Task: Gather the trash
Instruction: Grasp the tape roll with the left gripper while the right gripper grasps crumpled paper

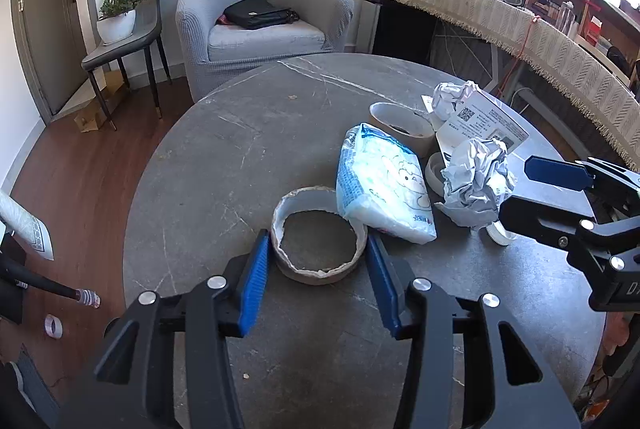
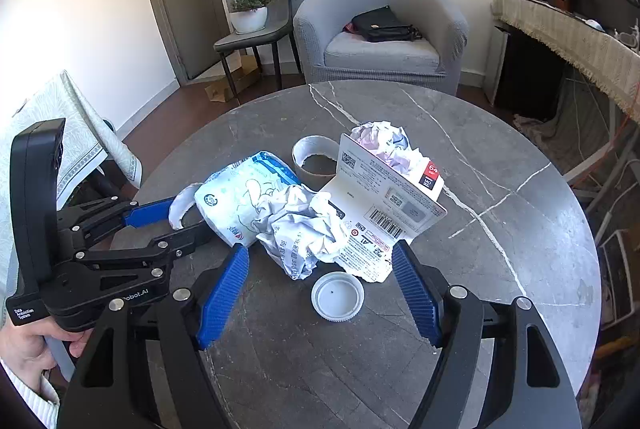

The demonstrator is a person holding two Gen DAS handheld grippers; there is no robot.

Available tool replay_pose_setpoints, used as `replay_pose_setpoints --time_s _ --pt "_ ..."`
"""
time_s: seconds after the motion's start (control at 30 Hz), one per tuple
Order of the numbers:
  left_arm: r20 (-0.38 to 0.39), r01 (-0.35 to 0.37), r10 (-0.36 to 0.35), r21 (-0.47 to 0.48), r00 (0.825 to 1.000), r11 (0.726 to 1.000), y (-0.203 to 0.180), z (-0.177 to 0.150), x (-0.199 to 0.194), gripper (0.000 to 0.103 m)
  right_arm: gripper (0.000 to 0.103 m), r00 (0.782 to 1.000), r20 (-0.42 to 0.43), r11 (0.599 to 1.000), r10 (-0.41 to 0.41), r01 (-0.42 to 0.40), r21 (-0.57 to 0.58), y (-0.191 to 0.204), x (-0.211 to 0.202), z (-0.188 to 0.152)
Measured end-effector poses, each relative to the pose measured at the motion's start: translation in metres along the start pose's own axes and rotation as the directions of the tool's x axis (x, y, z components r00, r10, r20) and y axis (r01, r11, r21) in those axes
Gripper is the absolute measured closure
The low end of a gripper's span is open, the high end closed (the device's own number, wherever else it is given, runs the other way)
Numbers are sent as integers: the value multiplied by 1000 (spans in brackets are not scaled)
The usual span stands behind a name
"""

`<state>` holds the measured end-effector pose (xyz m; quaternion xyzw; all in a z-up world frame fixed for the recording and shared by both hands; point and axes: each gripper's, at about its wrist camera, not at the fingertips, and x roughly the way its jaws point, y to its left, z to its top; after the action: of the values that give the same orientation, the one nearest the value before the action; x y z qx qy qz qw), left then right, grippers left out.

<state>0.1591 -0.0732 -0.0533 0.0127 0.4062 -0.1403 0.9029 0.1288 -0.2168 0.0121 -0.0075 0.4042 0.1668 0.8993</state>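
Left gripper [image 1: 318,261] jaws astride tape ring [image 1: 319,235]

Both wrist cameras look steeply down and close over the counter [image 1: 224,165] from its near edge, sharing the armchair [image 2: 380,33] beyond its far edge.

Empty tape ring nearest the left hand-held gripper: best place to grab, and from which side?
Across the tape ring's outer wall, coming from the near edge of the table with one pad on each side. It lies flat and hollow, its wall upright, and the left hand-held gripper already straddles it.
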Motion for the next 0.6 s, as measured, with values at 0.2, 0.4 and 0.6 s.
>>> replay_pose_setpoints --time_s 0.2,0.4,0.6 --pt "8 6 -6 -22 1000 1000 8 -1 -11 53 28 1000 -5 1000 1 -1 -8 4 4 1" --pt "20 19 -17 -80 1000 997 32 -2 -24 53 28 1000 -7 1000 -8 7 -7 10 14 5" --pt "40 35 -31 -119 999 992 53 -2 -40 53 28 1000 -15 1000 -24 24 4 16 26 10"
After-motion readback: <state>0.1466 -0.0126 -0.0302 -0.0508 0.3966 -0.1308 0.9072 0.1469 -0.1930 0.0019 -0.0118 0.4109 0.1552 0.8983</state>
